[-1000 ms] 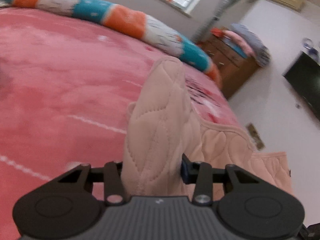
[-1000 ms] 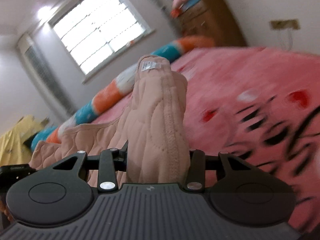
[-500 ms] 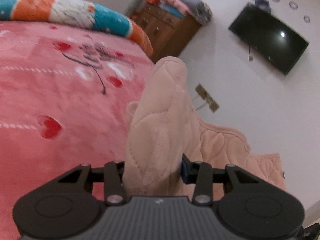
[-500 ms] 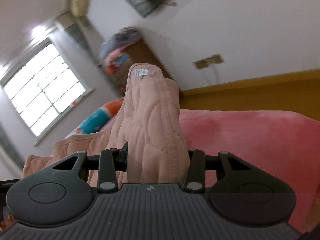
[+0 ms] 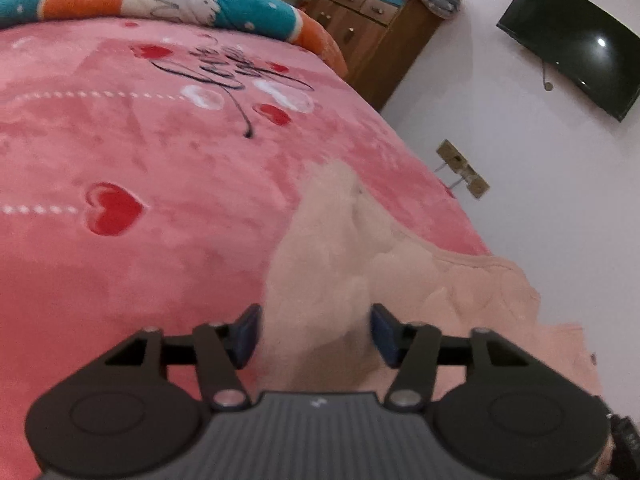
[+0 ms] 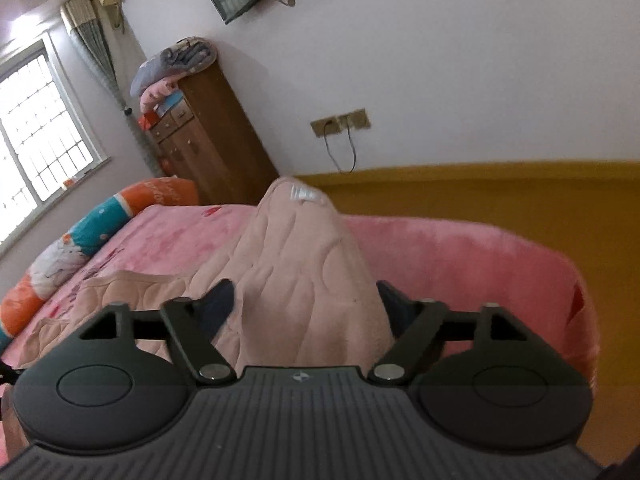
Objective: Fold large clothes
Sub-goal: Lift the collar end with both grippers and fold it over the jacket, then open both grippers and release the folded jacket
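**Both claws let go of the quilted garment**

On the pink bedspread (image 5: 160, 240) lies a peach quilted garment (image 5: 420, 280), one bunched end rising between the jaws of each claw. The left gripper (image 5: 314, 336) is opening, its pads just clear of the cloth; the right gripper (image 6: 308, 308) is opening too, spread wide around the tagged end (image 6: 304, 194). A fold looks just laid down, though the cloth is rumpled, so smoothing and further folds likely remain. Beyond it, a striped bolster (image 5: 180, 0) lines the far edge, with a wooden dresser (image 6: 208, 136) and wall television (image 5: 572, 44) behind. Nothing blocks the bed surface.
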`<state>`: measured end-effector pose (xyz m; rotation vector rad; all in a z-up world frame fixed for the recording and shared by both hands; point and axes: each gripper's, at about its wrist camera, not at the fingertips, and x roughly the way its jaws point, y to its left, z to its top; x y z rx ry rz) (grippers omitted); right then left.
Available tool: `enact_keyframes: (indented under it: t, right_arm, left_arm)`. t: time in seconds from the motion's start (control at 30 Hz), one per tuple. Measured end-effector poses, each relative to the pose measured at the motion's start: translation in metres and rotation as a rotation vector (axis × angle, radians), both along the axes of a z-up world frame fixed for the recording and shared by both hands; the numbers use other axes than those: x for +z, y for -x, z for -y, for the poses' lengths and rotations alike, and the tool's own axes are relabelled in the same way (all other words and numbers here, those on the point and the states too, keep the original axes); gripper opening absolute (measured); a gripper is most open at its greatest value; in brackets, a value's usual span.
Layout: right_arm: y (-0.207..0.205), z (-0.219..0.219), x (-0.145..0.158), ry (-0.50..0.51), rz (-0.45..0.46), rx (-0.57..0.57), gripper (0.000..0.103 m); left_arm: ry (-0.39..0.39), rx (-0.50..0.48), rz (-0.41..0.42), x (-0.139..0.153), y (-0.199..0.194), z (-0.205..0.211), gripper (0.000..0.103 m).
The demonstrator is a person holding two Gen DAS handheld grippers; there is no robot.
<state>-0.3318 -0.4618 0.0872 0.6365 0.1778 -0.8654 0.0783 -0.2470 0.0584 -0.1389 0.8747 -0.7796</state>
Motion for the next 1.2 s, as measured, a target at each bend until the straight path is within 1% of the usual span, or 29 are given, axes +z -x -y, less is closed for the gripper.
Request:
enact_keyframes:
  t: [0.03, 0.07, 0.17, 0.23, 0.27, 0.33, 0.4, 0.47, 0.53, 0.67, 0.77, 0.83, 0.87, 0.9, 0.97, 1.0, 1.07, 1.2]
  right_arm:
    - [0.0, 0.0, 0.002, 0.017, -0.01, -0.004, 0.099]
    - [0.013, -0.006, 0.001, 0.034, -0.02, -0.015, 0.1]
    - [0.021, -0.017, 0.011, 0.109, -0.051, -0.068, 0.101]
    - [0.026, -0.022, 0.019, 0.163, -0.056, -0.07, 0.101]
    - [0.024, -0.024, 0.022, 0.186, -0.053, -0.057, 0.101]
    - [0.014, -0.03, 0.032, 0.244, -0.053, 0.003, 0.101]
    - [-0.001, -0.031, 0.038, 0.273, -0.051, 0.084, 0.101]
    - [-0.021, -0.027, 0.041, 0.285, -0.069, 0.153, 0.101]
    - [-0.041, -0.022, 0.042, 0.294, -0.115, 0.219, 0.101]
    - [-0.074, -0.008, 0.037, 0.34, -0.229, 0.24, 0.101]
    - [-0.086, 0.008, 0.022, 0.302, -0.291, 0.235, 0.101]
    - [-0.093, 0.025, 0.005, 0.242, -0.354, 0.21, 0.101]
    - [-0.091, 0.027, -0.002, 0.22, -0.36, 0.203, 0.101]
    - [-0.089, 0.033, -0.01, 0.202, -0.345, 0.196, 0.102]
    - [-0.087, 0.039, -0.018, 0.196, -0.311, 0.184, 0.102]
    - [-0.089, 0.04, -0.021, 0.202, -0.311, 0.18, 0.102]
    - [-0.088, 0.039, -0.027, 0.218, -0.32, 0.175, 0.103]
    - [-0.095, 0.038, -0.034, 0.229, -0.352, 0.163, 0.103]
  left_arm:
    - [-0.011, 0.012, 0.016, 0.002, -0.001, -0.006, 0.075]
    - [-0.027, 0.033, 0.035, 0.004, -0.001, -0.011, 0.079]
    - [-0.05, 0.064, 0.112, 0.013, 0.004, -0.021, 0.079]
    - [-0.068, 0.061, 0.19, 0.022, 0.015, -0.02, 0.079]
    - [-0.074, 0.046, 0.239, 0.028, 0.024, -0.018, 0.079]
    - [-0.069, 0.002, 0.322, 0.037, 0.041, -0.008, 0.079]
    - [-0.05, -0.062, 0.372, 0.043, 0.058, 0.005, 0.079]
    - [-0.042, -0.123, 0.385, 0.044, 0.068, 0.026, 0.079]
    - [-0.037, -0.174, 0.404, 0.04, 0.077, 0.048, 0.079]
    - [-0.068, -0.249, 0.432, 0.026, 0.091, 0.088, 0.079]
    - [-0.116, -0.217, 0.439, 0.01, 0.088, 0.107, 0.079]
    - [-0.153, -0.186, 0.442, -0.002, 0.082, 0.114, 0.079]
    - [-0.167, -0.185, 0.459, -0.007, 0.081, 0.116, 0.08]
    - [-0.176, -0.187, 0.478, -0.012, 0.081, 0.117, 0.081]
    - [-0.174, -0.18, 0.511, -0.019, 0.082, 0.118, 0.085]
    - [-0.173, -0.176, 0.522, -0.023, 0.082, 0.119, 0.087]
    - [-0.174, -0.169, 0.539, -0.029, 0.082, 0.122, 0.091]
    - [-0.171, -0.15, 0.576, -0.039, 0.083, 0.126, 0.095]
